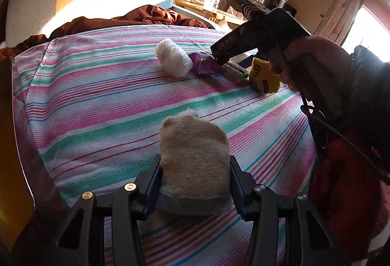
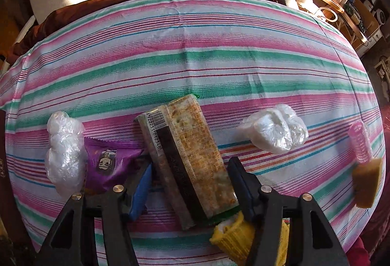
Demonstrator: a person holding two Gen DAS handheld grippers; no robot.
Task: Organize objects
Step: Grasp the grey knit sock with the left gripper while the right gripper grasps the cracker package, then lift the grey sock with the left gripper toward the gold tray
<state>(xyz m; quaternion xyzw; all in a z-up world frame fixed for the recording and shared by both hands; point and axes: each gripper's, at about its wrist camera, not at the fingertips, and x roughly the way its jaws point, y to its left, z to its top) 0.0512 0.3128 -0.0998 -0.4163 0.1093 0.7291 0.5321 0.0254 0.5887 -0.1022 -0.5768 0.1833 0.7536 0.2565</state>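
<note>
Left wrist view: my left gripper [image 1: 195, 183] is clenched on a beige sock [image 1: 193, 156], pads pressing both sides, held just over the striped bedsheet [image 1: 97, 100]. Farther back, L to R: a white plastic bundle [image 1: 172, 60], a purple snack packet [image 1: 204, 66], a cracker pack [image 1: 235, 71] and a yellow knit item [image 1: 264, 77], all in a row. The right gripper [image 1: 219, 60] hangs over that row w/ its tips down by the packet and crackers.

Right wrist view, L to R: white plastic bundle [image 2: 64, 153] touching the purple snack packet [image 2: 109, 163], then the cracker pack [image 2: 187, 161] lying btwn my right gripper [image 2: 189, 183] fingers. Fingers are released, spread wide either side of the pack; can't tell if they touch it. Yellow knit item [image 2: 231, 239] sits under the right finger. Further R: a second white plastic bundle [image 2: 275, 132], then a pink roller [image 2: 360, 142] touching a tan sponge [image 2: 368, 182] near the sheet's edge.
</note>
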